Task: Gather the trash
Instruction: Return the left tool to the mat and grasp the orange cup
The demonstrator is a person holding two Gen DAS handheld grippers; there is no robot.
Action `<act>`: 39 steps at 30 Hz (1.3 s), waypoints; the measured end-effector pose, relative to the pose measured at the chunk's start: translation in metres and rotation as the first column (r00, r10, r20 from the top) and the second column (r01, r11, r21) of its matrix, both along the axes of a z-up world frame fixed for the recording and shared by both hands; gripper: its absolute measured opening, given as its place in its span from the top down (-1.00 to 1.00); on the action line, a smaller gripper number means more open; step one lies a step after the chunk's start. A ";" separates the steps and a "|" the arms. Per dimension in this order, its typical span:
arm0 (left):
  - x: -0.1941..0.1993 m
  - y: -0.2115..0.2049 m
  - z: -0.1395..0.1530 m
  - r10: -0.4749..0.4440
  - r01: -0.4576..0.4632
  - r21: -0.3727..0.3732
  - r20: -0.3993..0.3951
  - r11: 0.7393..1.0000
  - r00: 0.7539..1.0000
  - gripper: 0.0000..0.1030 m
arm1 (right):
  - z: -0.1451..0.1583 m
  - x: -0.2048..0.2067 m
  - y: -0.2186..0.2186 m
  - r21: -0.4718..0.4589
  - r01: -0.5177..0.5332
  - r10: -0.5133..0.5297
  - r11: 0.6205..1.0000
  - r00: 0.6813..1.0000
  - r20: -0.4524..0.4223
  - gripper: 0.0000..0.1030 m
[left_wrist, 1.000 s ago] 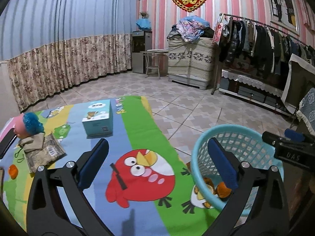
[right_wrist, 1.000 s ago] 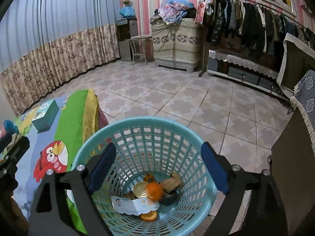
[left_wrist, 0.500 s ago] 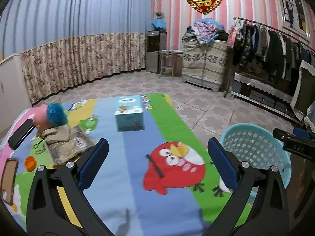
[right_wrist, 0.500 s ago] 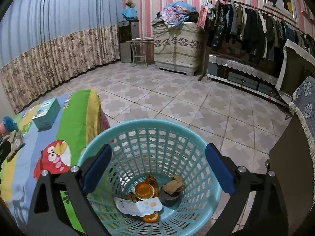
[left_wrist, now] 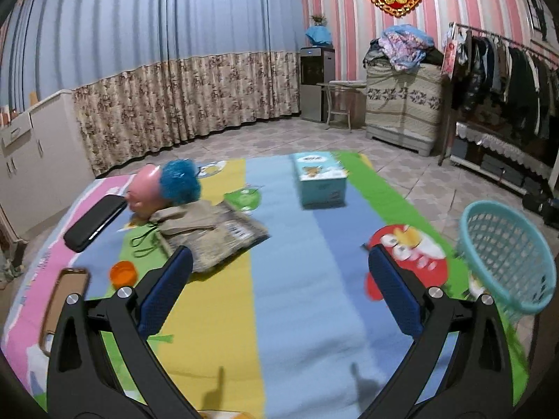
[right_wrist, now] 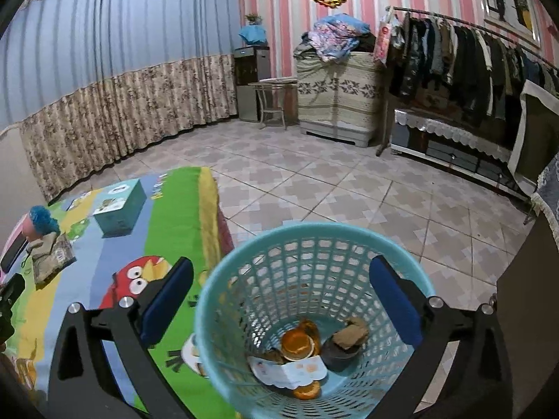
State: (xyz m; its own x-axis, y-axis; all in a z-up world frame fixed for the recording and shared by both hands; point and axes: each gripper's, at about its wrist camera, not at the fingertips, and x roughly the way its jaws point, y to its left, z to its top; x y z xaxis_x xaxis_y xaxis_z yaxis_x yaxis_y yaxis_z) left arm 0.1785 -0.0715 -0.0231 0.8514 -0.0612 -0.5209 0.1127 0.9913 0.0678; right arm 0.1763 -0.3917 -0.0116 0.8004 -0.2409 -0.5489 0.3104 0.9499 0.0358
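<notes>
Blue padded fingers [right_wrist: 167,300] of the right gripper [right_wrist: 279,300] were opening wide with nothing pinched between them, hanging above a round turquoise plastic lattice basket [right_wrist: 244,265] on the tiled floor. Inside the basket lay orange peel pieces [right_wrist: 297,344], a white printed paper slip [right_wrist: 290,370] and a dark round lump [right_wrist: 340,351] under a brown crumpled scrap [right_wrist: 353,330]. The left gripper [left_wrist: 279,286] also had its fingers spread and empty, over a soft cartoon-printed blanket [left_wrist: 286,314]. On the blanket lay a small orange round piece [left_wrist: 123,273], a crumpled beige wrapper with a barcode [left_wrist: 213,234], a pink and blue fuzzy toy [left_wrist: 164,188], a flat black rectangular case [left_wrist: 94,221], a brown-rimmed phone case [left_wrist: 64,302] and a teal cardboard tissue box [left_wrist: 319,178]
</notes>
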 end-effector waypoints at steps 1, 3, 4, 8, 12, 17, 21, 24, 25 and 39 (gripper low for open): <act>0.000 0.004 -0.002 0.000 0.000 0.010 -0.010 1.000 1.000 -0.89 | 0.000 0.000 0.008 -0.014 -0.014 0.014 1.000 1.000 0.000 -0.91; -0.001 0.012 -0.004 0.006 -0.006 0.017 -0.021 1.000 1.000 -0.89 | -0.001 0.001 0.022 -0.034 -0.038 0.037 0.999 0.999 -0.004 -0.91; -0.002 0.016 -0.006 0.010 -0.010 0.016 -0.024 1.000 1.000 -0.89 | -0.002 0.002 0.028 -0.040 -0.050 0.050 0.998 0.999 -0.007 -0.91; -0.005 0.032 -0.014 -0.005 0.004 -0.009 -0.059 1.000 0.998 -0.89 | -0.012 0.006 0.049 -0.044 -0.088 0.087 0.995 0.996 -0.030 -0.91; -0.012 0.048 -0.022 0.006 -0.004 0.022 -0.075 1.000 0.997 -0.89 | -0.023 0.013 0.069 -0.076 -0.148 0.141 0.986 0.987 -0.082 -0.91; -0.008 0.086 -0.031 0.077 -0.072 0.033 -0.166 0.997 0.983 -0.89 | -0.037 0.021 0.087 -0.026 -0.215 0.212 0.976 0.974 -0.086 -0.92; -0.002 0.122 -0.037 0.167 -0.161 0.045 -0.183 0.986 0.969 -0.89 | -0.044 0.027 0.106 -0.060 -0.231 0.224 0.971 0.970 -0.098 -0.92; 0.008 0.139 -0.044 0.215 -0.201 0.087 -0.196 0.976 0.957 -0.89 | -0.049 0.035 0.117 -0.039 -0.240 0.232 0.970 0.961 -0.149 -0.92; 0.011 0.144 -0.046 0.231 -0.216 0.094 -0.204 0.972 0.951 -0.89 | -0.051 0.037 0.118 -0.007 -0.246 0.241 0.969 0.957 -0.160 -0.92; 0.088 0.160 -0.067 0.233 -0.207 0.111 -0.339 0.972 0.912 -0.57 | -0.064 0.051 0.130 0.145 -0.237 0.265 0.961 0.939 -0.219 -0.92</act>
State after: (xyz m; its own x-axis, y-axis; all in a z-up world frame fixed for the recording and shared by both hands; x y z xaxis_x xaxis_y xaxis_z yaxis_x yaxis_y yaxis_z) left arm 0.2662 0.0889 -0.0899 0.6038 0.1553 -0.7819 -0.0788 0.9877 0.1353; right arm 0.2274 -0.2618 -0.0760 0.6721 0.0264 -0.7400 0.0754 0.9917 0.1039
